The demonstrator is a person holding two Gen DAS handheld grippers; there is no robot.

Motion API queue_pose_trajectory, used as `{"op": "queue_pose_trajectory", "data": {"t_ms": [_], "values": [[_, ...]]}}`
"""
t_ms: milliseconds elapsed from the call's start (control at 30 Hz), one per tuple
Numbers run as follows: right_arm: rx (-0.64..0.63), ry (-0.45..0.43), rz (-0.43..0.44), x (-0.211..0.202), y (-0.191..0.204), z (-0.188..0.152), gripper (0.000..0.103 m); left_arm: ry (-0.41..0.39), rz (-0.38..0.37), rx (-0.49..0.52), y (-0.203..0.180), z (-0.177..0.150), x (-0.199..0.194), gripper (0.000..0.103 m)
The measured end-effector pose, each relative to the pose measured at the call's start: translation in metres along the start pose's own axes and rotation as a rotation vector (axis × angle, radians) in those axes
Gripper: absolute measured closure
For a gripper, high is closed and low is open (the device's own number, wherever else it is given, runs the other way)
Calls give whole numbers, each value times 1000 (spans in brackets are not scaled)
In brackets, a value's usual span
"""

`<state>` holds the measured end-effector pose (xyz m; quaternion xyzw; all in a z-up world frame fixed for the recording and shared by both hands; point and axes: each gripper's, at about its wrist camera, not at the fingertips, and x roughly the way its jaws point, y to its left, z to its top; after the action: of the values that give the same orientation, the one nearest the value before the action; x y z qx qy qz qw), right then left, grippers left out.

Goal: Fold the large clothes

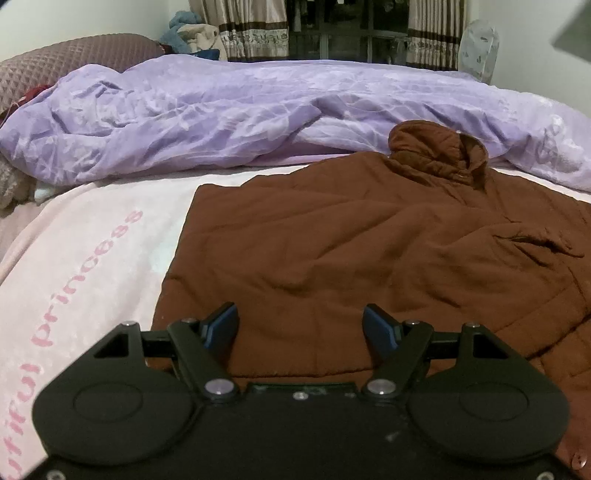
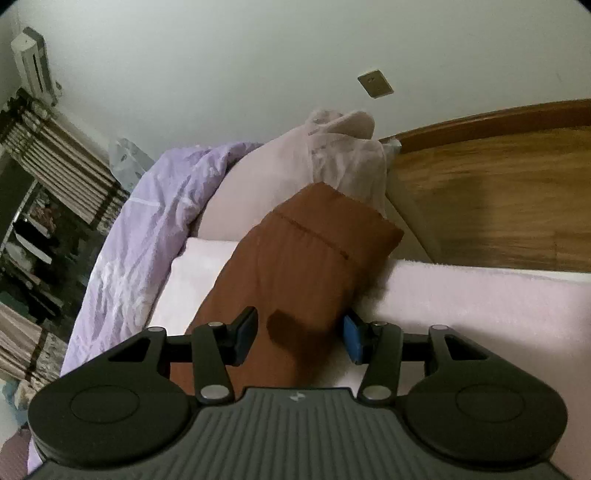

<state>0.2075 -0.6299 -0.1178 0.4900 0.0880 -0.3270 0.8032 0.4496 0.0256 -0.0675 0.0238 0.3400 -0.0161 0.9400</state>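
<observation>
A large brown padded jacket (image 1: 332, 251) lies spread flat on the pink bed sheet (image 1: 92, 251), its hood (image 1: 436, 155) at the far side. My left gripper (image 1: 300, 328) is open and empty, hovering over the jacket's near hem. In the right wrist view, one brown sleeve (image 2: 306, 266) stretches away towards its cuff (image 2: 343, 225) near the bed's edge. My right gripper (image 2: 300, 336) is open, its fingers either side of the sleeve; whether they touch it I cannot tell.
A crumpled lilac duvet (image 1: 221, 118) lies along the far side of the bed and also shows in the right wrist view (image 2: 147, 236). A pale pillow (image 2: 332, 162) and a wooden headboard (image 2: 498, 192) sit beyond the cuff. Curtains (image 1: 251, 29) hang behind.
</observation>
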Motion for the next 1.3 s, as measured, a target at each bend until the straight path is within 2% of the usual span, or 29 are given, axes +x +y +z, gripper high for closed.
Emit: {"op": "queue_pose_trajectory", "data": {"t_ms": [67, 100, 133, 233, 333, 400, 500, 633, 800, 867, 900, 933, 967, 1067, 1167, 1300], "values": [[-4, -3, 1, 1, 0, 1, 46, -2, -4, -2, 1, 0, -2, 27], [-16, -5, -8, 1, 2, 1, 57, -3, -4, -1, 1, 0, -3, 27], [-31, -9, -25, 0, 5, 1, 74, -4, -1, 1, 1, 0, -4, 27], [-60, -21, -29, -3, 14, 1, 92, -8, 7, 0, 6, 1, -6, 27], [-116, -80, 5, -19, 36, -2, 96, -14, 1, -15, 14, 2, -10, 27], [-179, -114, 58, -34, 61, -8, 97, -18, -4, -22, 19, 1, -12, 27], [-282, -131, 167, -58, 111, -26, 97, -24, -18, -34, 24, 2, -14, 27], [-438, -108, 361, -93, 188, -79, 97, -36, -51, -55, 28, 2, -18, 27], [-657, -28, 623, -133, 277, -192, 96, -43, -90, -62, 32, -4, -21, 27], [-712, 50, 706, -138, 299, -240, 88, -47, -98, -50, 30, -8, -23, 27], [-753, 101, 743, -139, 309, -268, 78, -48, -115, -53, 29, -10, -24, 27], [-796, 145, 760, -138, 317, -293, 64, -45, -145, -68, 30, -11, -25, 27], [-850, 189, 755, -136, 324, -318, 57, -39, -187, -94, 31, -11, -26, 27], [-963, 272, 733, -133, 327, -364, 56, -24, -309, -188, 35, -9, -24, 27], [-947, 308, 723, -133, 316, -362, 54, -5, -414, -271, 33, -4, -18, 27], [-865, 246, 613, -121, 286, -306, 51, 53, -514, -371, 11, 2, 4, 31]]}}
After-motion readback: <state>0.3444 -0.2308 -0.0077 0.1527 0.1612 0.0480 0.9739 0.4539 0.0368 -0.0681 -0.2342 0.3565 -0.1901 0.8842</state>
